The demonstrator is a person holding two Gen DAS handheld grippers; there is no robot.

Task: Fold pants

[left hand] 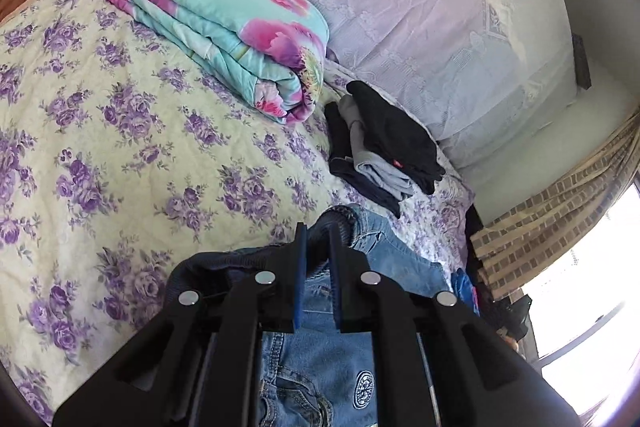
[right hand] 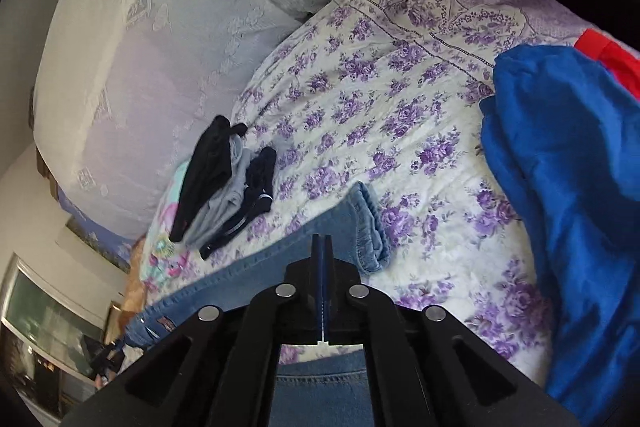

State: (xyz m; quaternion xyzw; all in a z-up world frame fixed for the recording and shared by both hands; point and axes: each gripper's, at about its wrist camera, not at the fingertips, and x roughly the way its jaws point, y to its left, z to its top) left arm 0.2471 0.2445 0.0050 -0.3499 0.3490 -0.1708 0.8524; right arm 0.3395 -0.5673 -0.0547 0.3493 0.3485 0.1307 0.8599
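Observation:
Blue jeans (left hand: 320,359) lie on the floral bedspread (left hand: 120,147). In the left wrist view my left gripper (left hand: 318,239) is shut on the dark elastic waistband of the jeans, which bunches between the fingers. In the right wrist view my right gripper (right hand: 322,247) is shut with its blue pads together over a jeans leg (right hand: 280,247); the leg's hem (right hand: 370,223) lies just past the fingertips. Whether fabric is pinched between the pads is hidden.
A folded stack of dark and grey clothes (left hand: 380,147) lies near the lilac lace pillows (left hand: 400,7), also in the right wrist view (right hand: 228,183). A rolled teal floral quilt (left hand: 224,23) sits farther back. A blue and red garment (right hand: 568,187) lies at the right.

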